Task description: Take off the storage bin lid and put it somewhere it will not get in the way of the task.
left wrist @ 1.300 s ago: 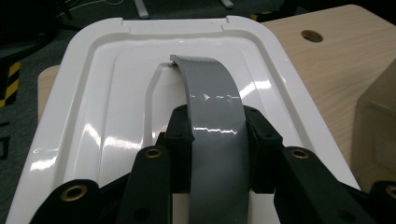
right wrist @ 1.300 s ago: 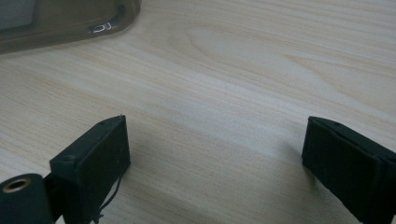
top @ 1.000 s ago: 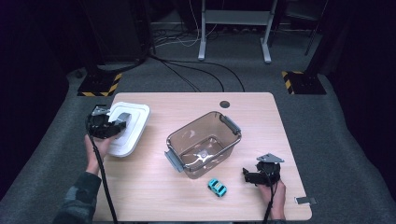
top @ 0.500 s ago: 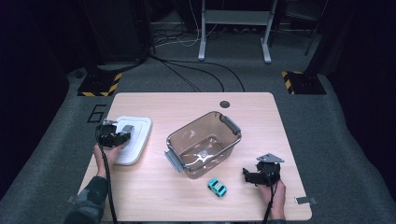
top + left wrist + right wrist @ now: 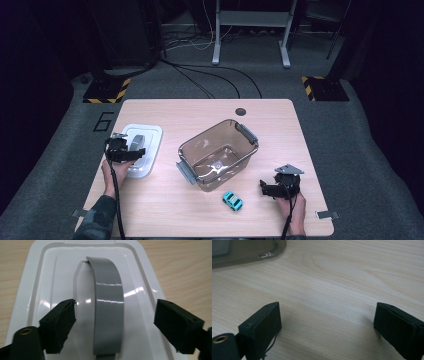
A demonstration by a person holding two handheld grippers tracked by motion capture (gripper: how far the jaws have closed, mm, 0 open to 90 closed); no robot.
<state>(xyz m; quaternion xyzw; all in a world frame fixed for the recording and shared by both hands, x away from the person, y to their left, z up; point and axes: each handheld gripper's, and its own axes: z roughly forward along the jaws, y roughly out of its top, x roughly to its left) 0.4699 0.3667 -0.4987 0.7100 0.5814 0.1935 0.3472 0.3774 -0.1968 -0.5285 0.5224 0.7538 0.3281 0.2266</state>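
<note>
The left gripper [image 5: 131,151] hovered spread astride the white lid's [image 5: 45,285] grey handle [image 5: 108,310]; the right gripper [image 5: 272,189] rested spread on the table [image 5: 342,280].

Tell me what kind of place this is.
Probably a lab or recording studio: a light wooden table on grey carpet, black-and-yellow hazard-striped floor plates, loose black cables and a grey metal stand behind.

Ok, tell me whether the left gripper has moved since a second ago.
Yes. The left gripper has drawn back toward the person along the white lid, from its far end to its near half.
</note>
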